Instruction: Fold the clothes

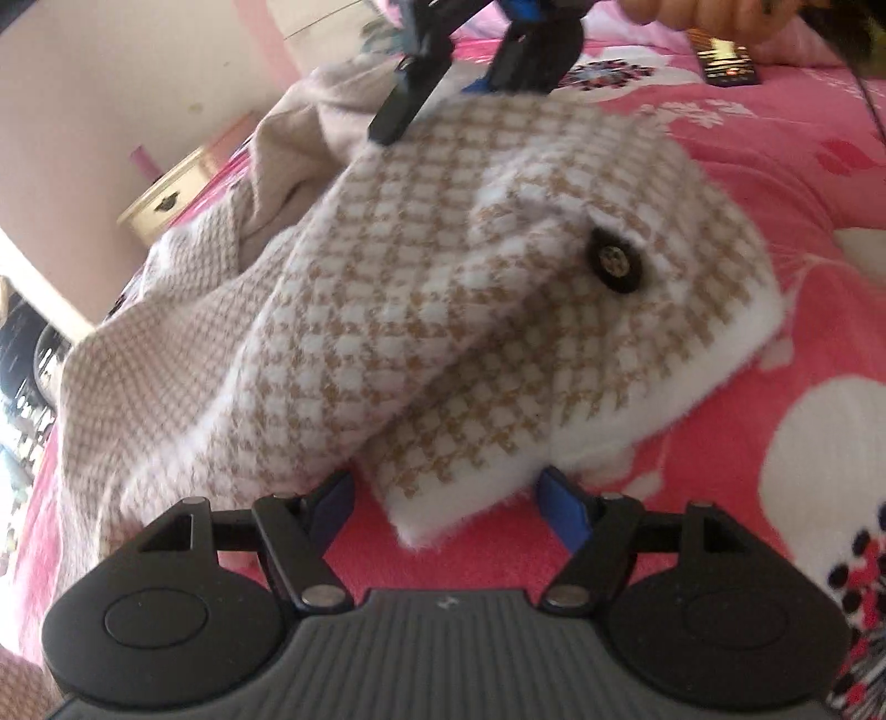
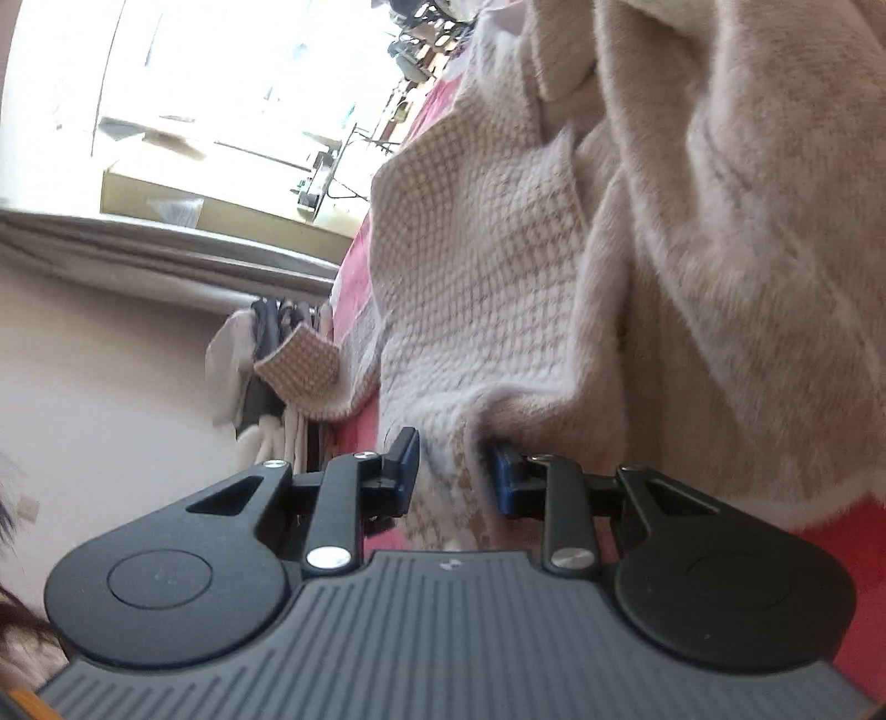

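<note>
A fuzzy beige-and-white houndstooth cardigan (image 1: 421,288) with a black button (image 1: 613,261) lies partly folded on the pink bed. My left gripper (image 1: 446,493) is open at the near edge. Its blue-padded fingers stand on either side of the white hem corner (image 1: 470,498) without pressing it. At the far side, my right gripper (image 1: 437,105) reaches down onto the cardigan from above. In the right wrist view, the right gripper (image 2: 455,465) is shut on a bunched fold of the cardigan (image 2: 487,288), and the fabric fills the gap between its pads.
A pink floral blanket (image 1: 775,166) covers the bed. A dark remote-like object (image 1: 722,61) lies at the far right. A cream nightstand (image 1: 166,199) stands beyond the bed's left edge. A person's hand (image 1: 692,16) holds the right gripper. Clothes hang by the wall (image 2: 260,376).
</note>
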A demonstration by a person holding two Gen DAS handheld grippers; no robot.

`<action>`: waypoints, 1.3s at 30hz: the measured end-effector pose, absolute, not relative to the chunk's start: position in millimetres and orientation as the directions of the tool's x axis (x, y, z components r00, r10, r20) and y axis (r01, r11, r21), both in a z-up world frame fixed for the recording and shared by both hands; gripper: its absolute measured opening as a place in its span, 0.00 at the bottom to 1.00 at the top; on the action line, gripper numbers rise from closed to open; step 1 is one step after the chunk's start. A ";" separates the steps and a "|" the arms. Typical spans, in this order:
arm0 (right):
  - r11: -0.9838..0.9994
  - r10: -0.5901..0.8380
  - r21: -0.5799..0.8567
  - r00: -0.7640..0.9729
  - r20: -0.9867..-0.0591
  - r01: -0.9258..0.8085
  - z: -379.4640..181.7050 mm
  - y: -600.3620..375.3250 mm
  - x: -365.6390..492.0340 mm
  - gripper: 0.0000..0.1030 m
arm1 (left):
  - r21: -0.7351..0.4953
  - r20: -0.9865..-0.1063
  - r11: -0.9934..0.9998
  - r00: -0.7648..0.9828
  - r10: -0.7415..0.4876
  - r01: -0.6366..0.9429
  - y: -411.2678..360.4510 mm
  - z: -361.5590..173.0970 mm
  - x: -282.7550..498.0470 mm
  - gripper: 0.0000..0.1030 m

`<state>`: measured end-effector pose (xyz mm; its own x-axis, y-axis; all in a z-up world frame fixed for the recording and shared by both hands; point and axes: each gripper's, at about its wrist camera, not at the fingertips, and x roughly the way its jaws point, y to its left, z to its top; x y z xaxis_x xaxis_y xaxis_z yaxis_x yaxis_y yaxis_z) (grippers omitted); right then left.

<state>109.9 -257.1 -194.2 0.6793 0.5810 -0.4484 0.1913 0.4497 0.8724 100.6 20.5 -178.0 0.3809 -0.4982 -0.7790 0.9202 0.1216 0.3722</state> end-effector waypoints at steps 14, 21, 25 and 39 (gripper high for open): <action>0.630 0.645 0.760 0.438 -0.627 0.160 -210.0 -195.6 106.0 0.68 | 0.481 -0.745 -0.022 0.395 -0.537 0.877 14.2 -185.5 87.6 0.69; 0.508 0.698 0.858 0.544 -0.466 0.083 -187.1 -200.1 120.9 0.34 | 0.531 -0.725 -0.043 0.427 -0.540 0.846 0.4 -192.2 67.9 0.16; 0.442 0.702 0.895 0.595 -0.391 0.066 -177.6 -214.1 127.0 0.33 | 0.381 -0.761 0.114 0.381 -0.525 0.917 -4.4 -170.8 84.9 0.07; 0.392 0.757 0.911 0.609 -0.238 -0.131 -120.8 -212.2 149.8 0.30 | -0.533 -0.636 0.136 -0.290 -0.715 0.835 15.0 -92.1 68.5 0.00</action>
<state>149.8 -212.2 -120.8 0.6086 0.7570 -0.2380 -0.1311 0.3917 0.9107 68.5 15.0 -92.1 -0.2899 -0.7148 -0.6364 0.8352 0.1357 -0.5329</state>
